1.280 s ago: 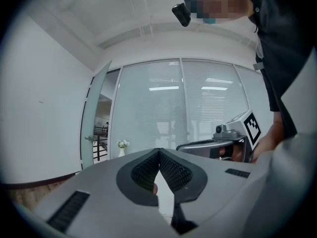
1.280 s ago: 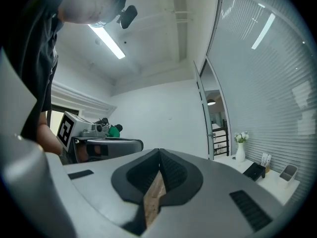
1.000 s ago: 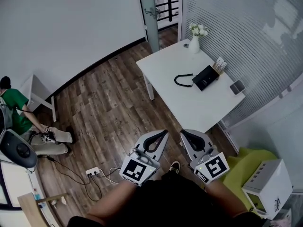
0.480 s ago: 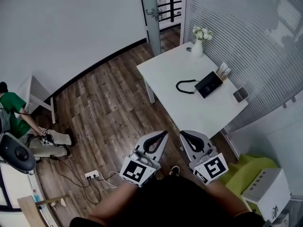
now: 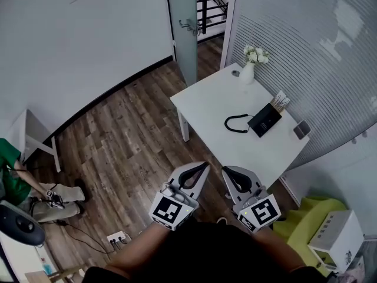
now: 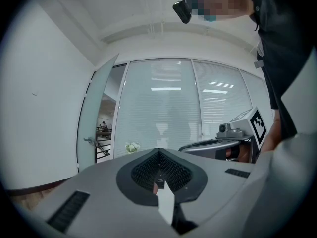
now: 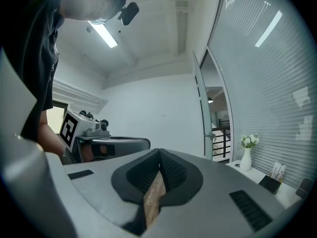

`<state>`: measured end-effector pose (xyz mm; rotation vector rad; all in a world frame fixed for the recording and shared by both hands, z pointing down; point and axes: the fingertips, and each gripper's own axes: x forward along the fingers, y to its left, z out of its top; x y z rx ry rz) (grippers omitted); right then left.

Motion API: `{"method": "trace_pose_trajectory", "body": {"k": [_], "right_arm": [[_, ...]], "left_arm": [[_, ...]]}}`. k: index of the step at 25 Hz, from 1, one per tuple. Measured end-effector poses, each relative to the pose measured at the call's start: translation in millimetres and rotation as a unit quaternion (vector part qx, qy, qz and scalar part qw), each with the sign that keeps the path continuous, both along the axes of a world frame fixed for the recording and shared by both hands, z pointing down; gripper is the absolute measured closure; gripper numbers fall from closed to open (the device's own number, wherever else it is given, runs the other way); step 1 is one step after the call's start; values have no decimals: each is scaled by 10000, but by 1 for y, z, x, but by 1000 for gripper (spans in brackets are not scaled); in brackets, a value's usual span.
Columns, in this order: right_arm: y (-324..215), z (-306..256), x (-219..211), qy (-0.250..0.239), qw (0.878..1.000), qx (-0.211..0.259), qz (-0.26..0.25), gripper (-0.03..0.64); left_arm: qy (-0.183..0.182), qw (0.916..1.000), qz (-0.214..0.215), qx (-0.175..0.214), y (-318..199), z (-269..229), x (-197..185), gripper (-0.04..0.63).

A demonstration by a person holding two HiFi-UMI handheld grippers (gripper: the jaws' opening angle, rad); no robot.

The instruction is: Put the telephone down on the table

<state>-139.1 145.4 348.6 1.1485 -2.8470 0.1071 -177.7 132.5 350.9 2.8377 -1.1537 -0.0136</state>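
- The telephone (image 5: 264, 119) is black. It sits on the white table (image 5: 215, 102), on the side near the striped glass wall.
- Its curly cord (image 5: 235, 123) lies on the table just beside it.
- The telephone is too small here to tell if the part you hold to your ear is on its base or lying loose.
- The left tool (image 5: 199, 168) has its two jaws pressed together. Nothing is between them.
- The right tool (image 5: 228, 171) is the same, with its jaws together and empty. Only a thin crack shows between them, and through it you see the wood floor (image 5: 129, 134).
- Both tools are held close to the person's body, over the wood floor. They are well apart from the table and touch nothing.
- So I think no part of the job has been done with the tools yet. The telephone has not been picked up.
- I think this is what is left. Get close to the table, open a tool, take hold of the telephone, then set it down on a bare part of the table and let go.
- A vase of white flowers (image 5: 250, 66) stands at the far corner of the table. A small dark flat thing (image 5: 301, 129) lies near the telephone. I think neither should get bumped.
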Motion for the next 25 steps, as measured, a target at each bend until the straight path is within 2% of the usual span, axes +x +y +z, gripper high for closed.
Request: {"method": "trace_pose_trajectory", "body": {"k": [4,7,13,19,25], "right_arm": [[-31,0,-38,3,9996,-18,276,595],[-49,0,-61,-14,9983,-34,574,595],[-72,8,-81,57,9939,-122,1097,595],[-98,14,-62,41,9876,-229,1553,595],[-135,18,-27,-62,9826,-198,1843,595]], "left_arm": [[0,9996,297,13,-32,0,-36,589],[-130,9982,590,-30,-51,4,-61,588],[-105,9939,1078,-183,-81,16,-83,588],[-11,9901,1388,-222,-111,17,-70,589],[-186,9877,1532,-253,-152,24,-51,588]]}}
